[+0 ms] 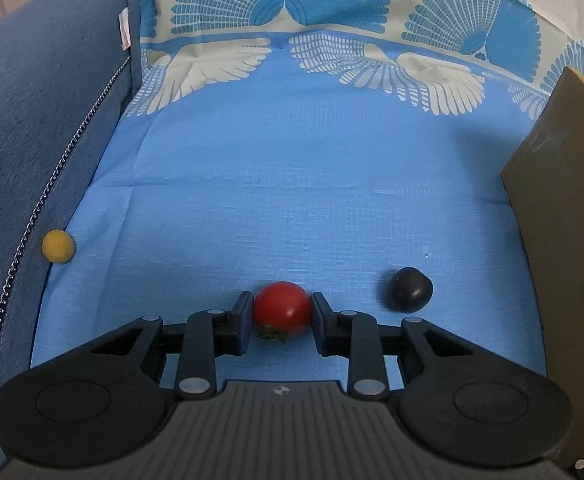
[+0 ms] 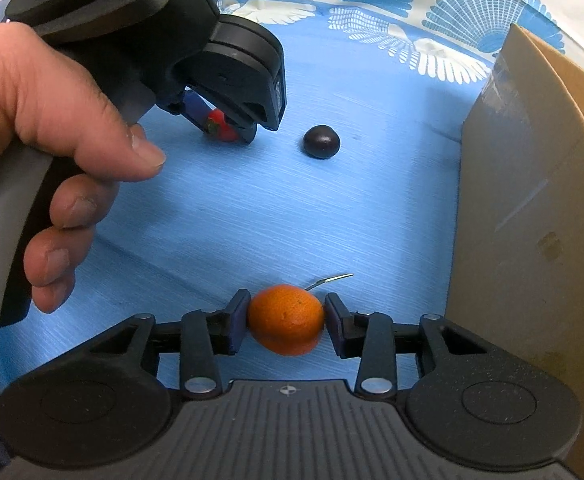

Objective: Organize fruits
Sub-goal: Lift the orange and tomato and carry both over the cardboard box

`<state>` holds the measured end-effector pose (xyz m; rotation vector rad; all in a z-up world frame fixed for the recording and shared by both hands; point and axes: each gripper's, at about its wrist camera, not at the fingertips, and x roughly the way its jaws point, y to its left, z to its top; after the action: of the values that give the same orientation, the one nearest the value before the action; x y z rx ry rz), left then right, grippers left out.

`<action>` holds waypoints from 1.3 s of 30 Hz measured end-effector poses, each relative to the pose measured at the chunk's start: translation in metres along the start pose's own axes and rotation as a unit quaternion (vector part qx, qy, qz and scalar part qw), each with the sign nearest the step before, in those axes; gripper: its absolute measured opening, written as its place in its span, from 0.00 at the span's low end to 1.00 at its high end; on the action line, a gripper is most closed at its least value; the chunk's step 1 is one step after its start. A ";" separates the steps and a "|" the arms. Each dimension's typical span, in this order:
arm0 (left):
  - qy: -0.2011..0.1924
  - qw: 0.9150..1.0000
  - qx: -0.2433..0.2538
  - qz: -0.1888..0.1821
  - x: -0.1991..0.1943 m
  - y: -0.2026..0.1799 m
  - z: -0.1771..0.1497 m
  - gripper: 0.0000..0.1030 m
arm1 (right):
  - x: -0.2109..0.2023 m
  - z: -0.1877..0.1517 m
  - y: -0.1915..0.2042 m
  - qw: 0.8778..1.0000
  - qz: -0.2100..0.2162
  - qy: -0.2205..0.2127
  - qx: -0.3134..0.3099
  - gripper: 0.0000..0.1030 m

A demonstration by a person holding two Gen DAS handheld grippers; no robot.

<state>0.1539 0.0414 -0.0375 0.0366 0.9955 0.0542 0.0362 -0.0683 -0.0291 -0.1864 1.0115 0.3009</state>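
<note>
Left gripper [image 1: 281,312], in my left hand [image 2: 52,132], pinches a small red cherry tomato [image 1: 282,307] on the blue cloth [image 1: 292,200], its green calyx end toward the camera. Right gripper [image 2: 286,316] clamps a small orange citrus fruit [image 2: 286,318], long axis running pad to pad. Beyond lie a dark purple round fruit [image 1: 409,289], a yellow round fruit [image 1: 57,245] against the blue sofa arm [image 1: 32,120], and a brown cardboard box [image 2: 532,220].

A blue cloth [image 1: 292,184] with a pale fan pattern along its far edge carries everything. On it lie a red tomato [image 1: 282,306] near the front, a dark plum [image 1: 409,289] to its right, a yellow fruit [image 1: 57,245] at the left edge, an orange [image 2: 286,318], and a cardboard box [image 1: 564,208] at right.
</note>
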 end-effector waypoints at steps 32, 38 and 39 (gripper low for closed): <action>-0.242 0.964 -0.043 -0.101 -0.181 -0.025 -0.064 0.32 | -0.126 -0.037 -0.017 0.977 -0.015 -0.211 0.002 0.38; -0.239 0.963 -0.047 -0.112 -0.182 -0.026 -0.069 0.32 | -0.146 -0.053 -0.036 0.971 -0.022 -0.238 0.001 0.38; -0.239 0.963 -0.046 -0.114 -0.182 -0.027 -0.069 0.32 | -0.150 -0.054 -0.038 0.969 -0.021 -0.246 0.000 0.38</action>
<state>-0.0022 0.0034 0.0757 -0.1455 0.5079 -0.1147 -0.0693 -0.1439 0.0717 -0.1235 0.5153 0.2892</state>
